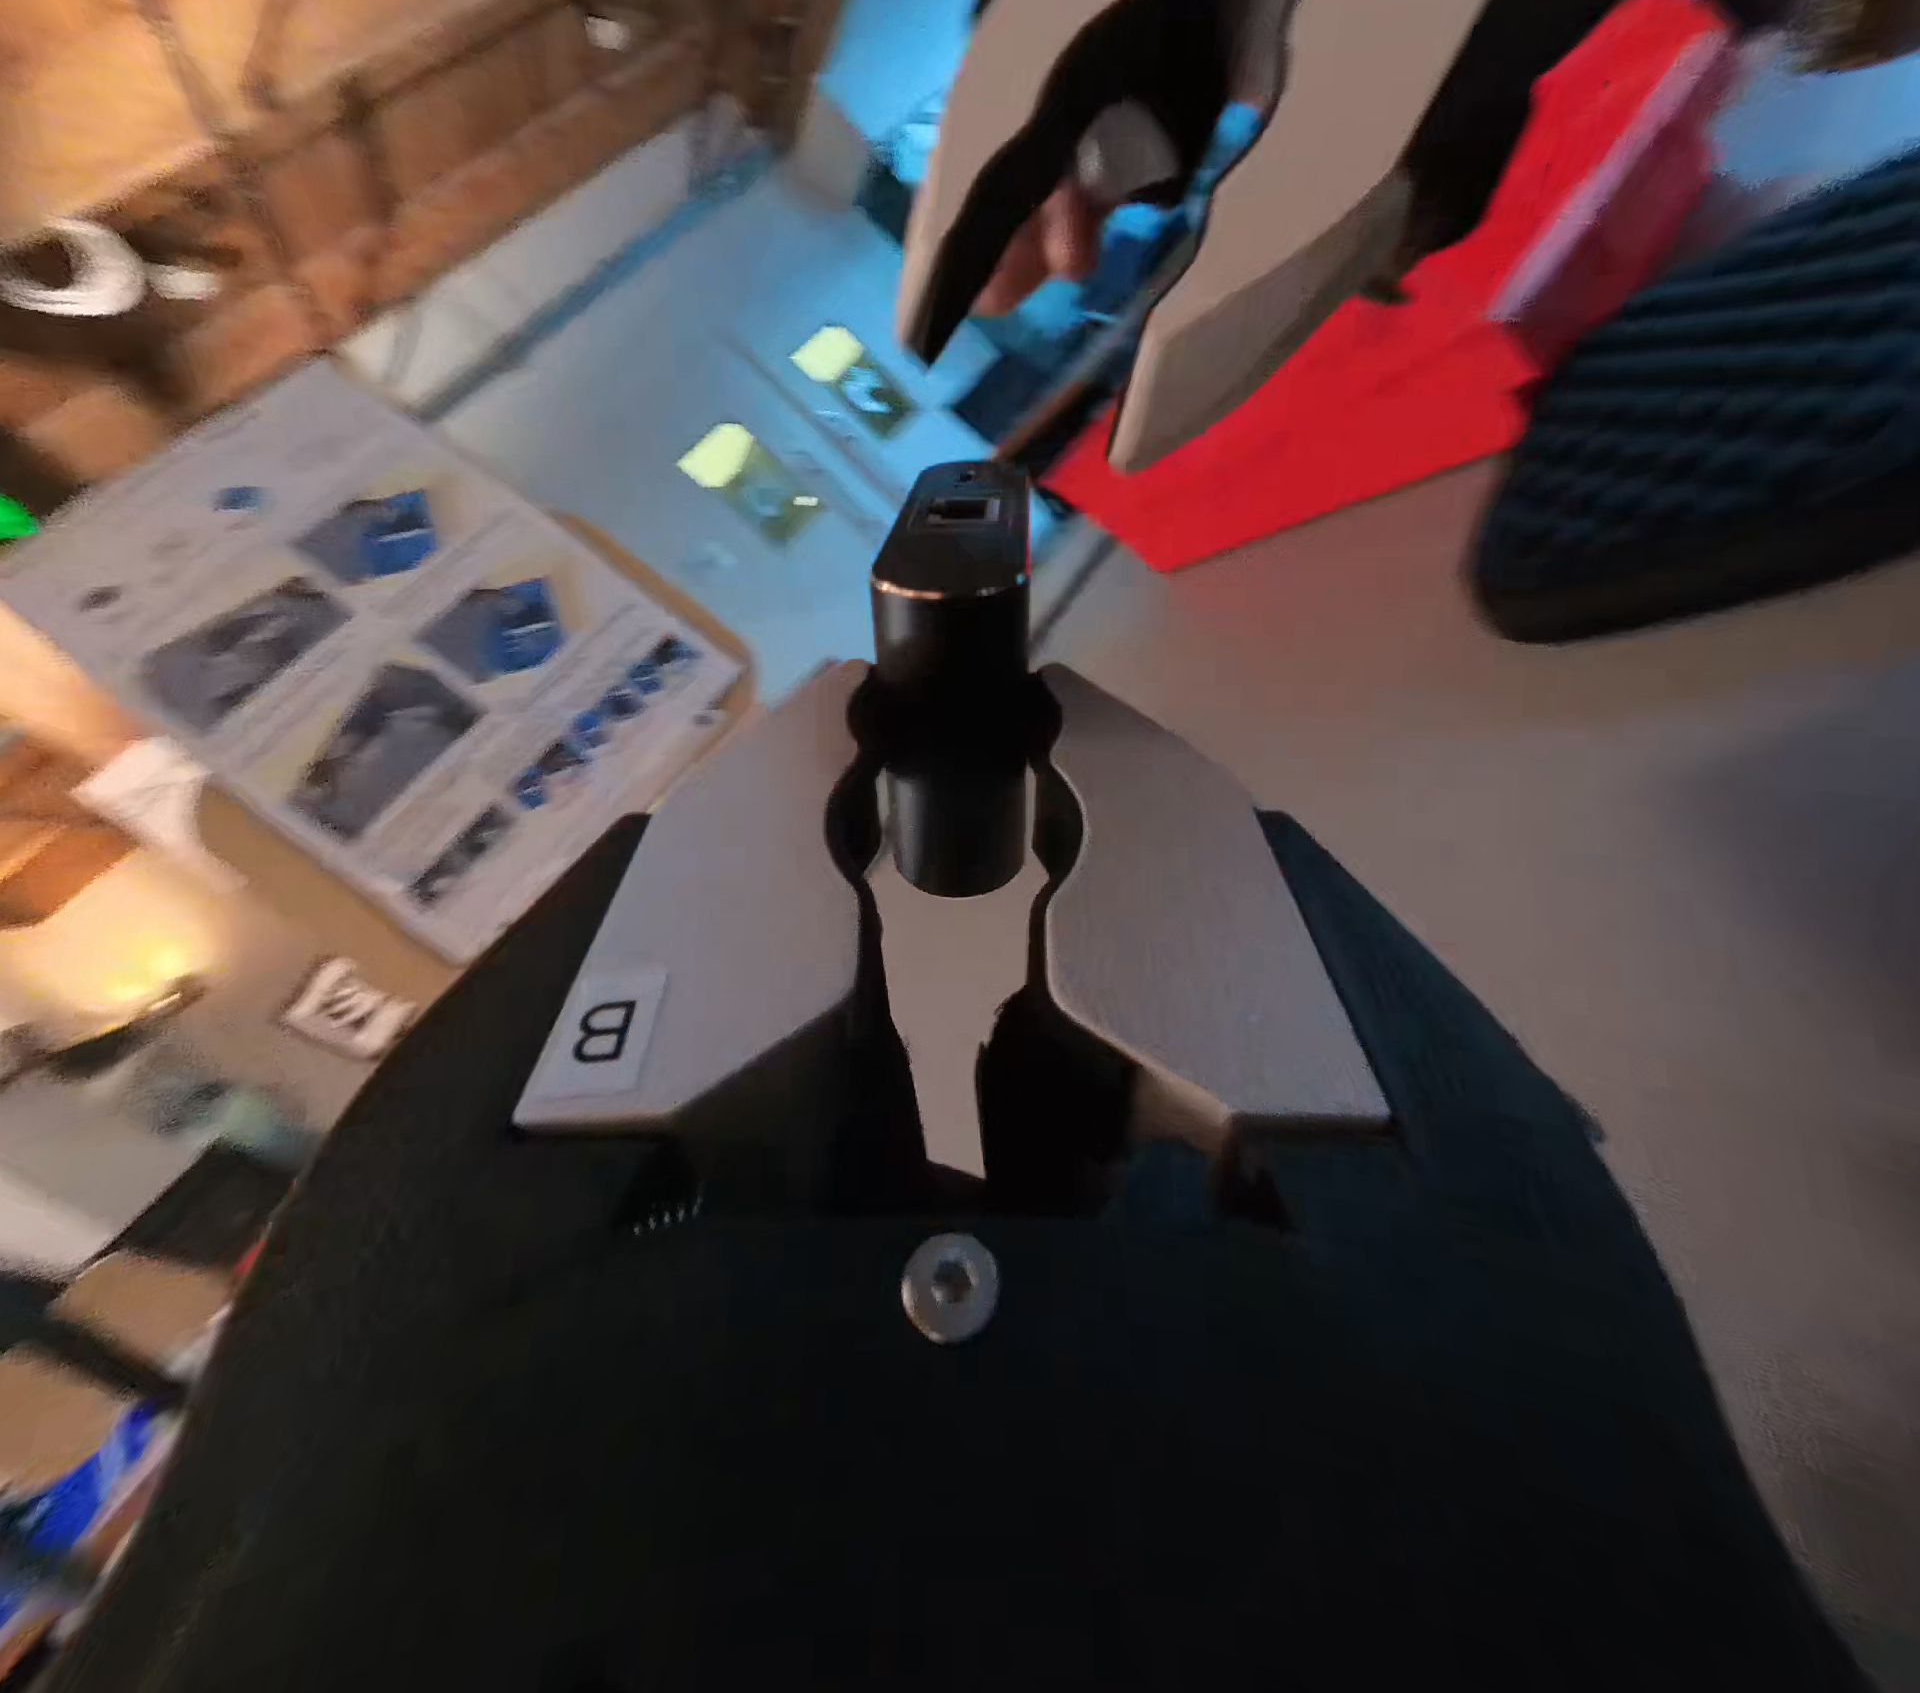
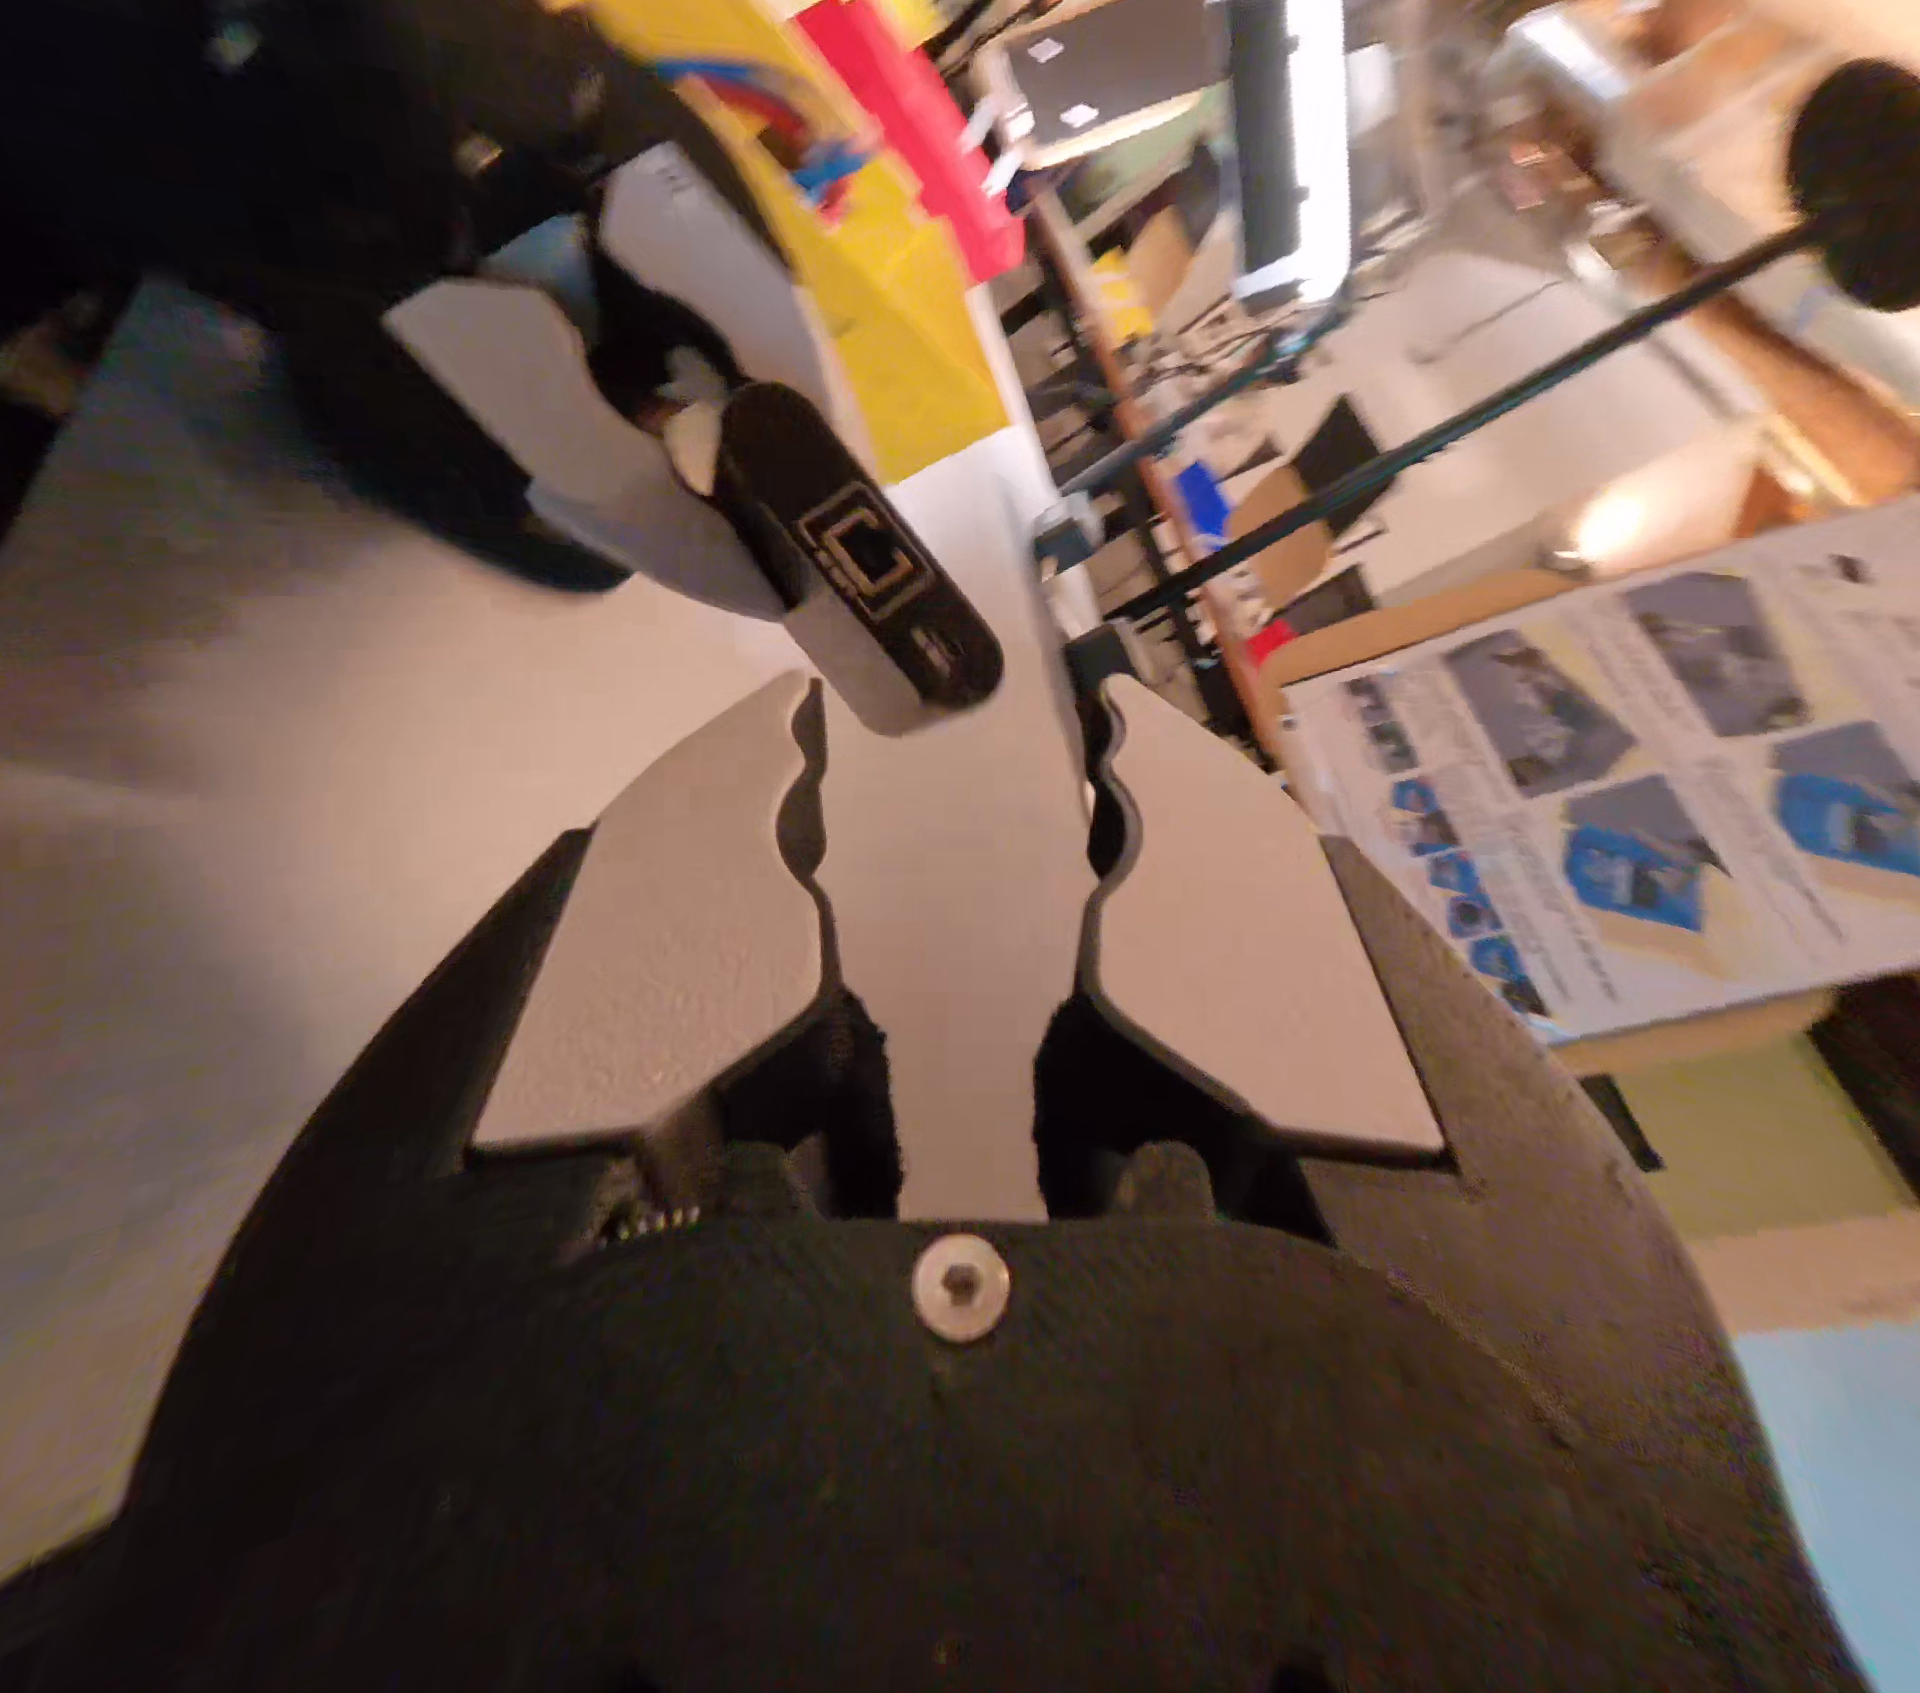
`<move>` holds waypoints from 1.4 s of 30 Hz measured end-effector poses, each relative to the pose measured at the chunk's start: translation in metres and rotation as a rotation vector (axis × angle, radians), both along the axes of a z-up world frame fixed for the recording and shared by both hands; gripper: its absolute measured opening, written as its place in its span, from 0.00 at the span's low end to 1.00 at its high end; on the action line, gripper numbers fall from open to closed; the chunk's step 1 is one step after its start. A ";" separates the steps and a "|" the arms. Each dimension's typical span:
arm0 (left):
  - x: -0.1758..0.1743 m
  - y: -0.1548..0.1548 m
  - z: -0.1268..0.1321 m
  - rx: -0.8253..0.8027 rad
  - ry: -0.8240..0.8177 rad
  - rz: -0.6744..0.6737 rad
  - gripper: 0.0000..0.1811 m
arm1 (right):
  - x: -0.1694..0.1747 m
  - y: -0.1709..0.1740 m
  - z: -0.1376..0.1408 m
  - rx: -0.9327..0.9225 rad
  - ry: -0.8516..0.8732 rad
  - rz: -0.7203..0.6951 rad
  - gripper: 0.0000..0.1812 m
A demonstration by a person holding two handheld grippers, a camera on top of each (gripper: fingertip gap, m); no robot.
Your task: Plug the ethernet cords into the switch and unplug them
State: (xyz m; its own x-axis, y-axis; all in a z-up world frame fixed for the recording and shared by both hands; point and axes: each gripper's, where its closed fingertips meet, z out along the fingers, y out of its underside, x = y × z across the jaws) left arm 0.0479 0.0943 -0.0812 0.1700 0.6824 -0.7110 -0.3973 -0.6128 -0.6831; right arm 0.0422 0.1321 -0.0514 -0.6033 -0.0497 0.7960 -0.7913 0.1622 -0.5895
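My left gripper is shut on a small black device with a network port in its end face, and holds it above the grey table. My right gripper hangs just beyond it, open and empty, tips pointing at the port. In the right wrist view the device points its port at the camera, clamped in the left gripper. The open right gripper has its tips just short of the device. No ethernet cord shows in either view.
A red bin and a black ribbed foam mat lie at the table's far right. A printed picture sheet lies on a board to the left. A yellow bin and a black pole stand behind. Tip to tip, the grippers are about 6 centimeters apart.
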 end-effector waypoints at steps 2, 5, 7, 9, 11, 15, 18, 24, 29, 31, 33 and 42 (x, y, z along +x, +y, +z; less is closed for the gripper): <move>-0.001 -0.015 0.015 0.083 0.112 0.121 0.14 | -0.007 0.002 0.021 -0.158 -0.119 -0.009 0.33; -0.002 -0.025 0.024 0.105 0.191 0.279 0.14 | 0.009 -0.011 0.033 -0.311 -0.571 0.122 0.58; -0.004 -0.019 0.021 0.102 0.179 0.312 0.14 | 0.017 -0.030 0.017 -0.264 -0.712 0.111 0.67; -0.006 -0.010 0.014 0.115 0.149 0.306 0.13 | 0.016 -0.044 -0.003 -0.176 -0.629 -0.004 0.68; -0.006 -0.004 0.010 0.122 0.141 0.307 0.14 | 0.010 -0.048 -0.009 -0.145 -0.587 -0.090 0.64; -0.007 0.002 0.007 0.159 0.117 0.297 0.13 | 0.007 -0.048 -0.006 -0.181 -0.671 -0.096 0.53; -0.009 0.001 0.003 0.174 0.096 0.298 0.14 | 0.003 -0.048 -0.008 -0.203 -0.672 -0.100 0.50; -0.012 0.009 -0.007 0.197 0.025 0.238 0.14 | -0.002 -0.044 -0.018 -0.104 -0.695 -0.118 0.50; -0.011 0.040 -0.040 0.074 -0.228 -0.037 0.31 | -0.013 -0.030 -0.041 0.085 -0.747 -0.135 0.50; -0.001 0.036 -0.058 0.049 -0.451 -0.175 0.32 | -0.019 -0.022 -0.056 0.174 -0.784 -0.132 0.50; 0.011 0.021 -0.046 0.219 -0.574 -0.312 0.38 | -0.021 -0.016 -0.073 0.249 -0.844 -0.101 0.50; 0.021 -0.074 0.017 0.608 -0.438 -0.323 0.37 | -0.023 -0.016 -0.118 0.412 -0.836 -0.064 0.50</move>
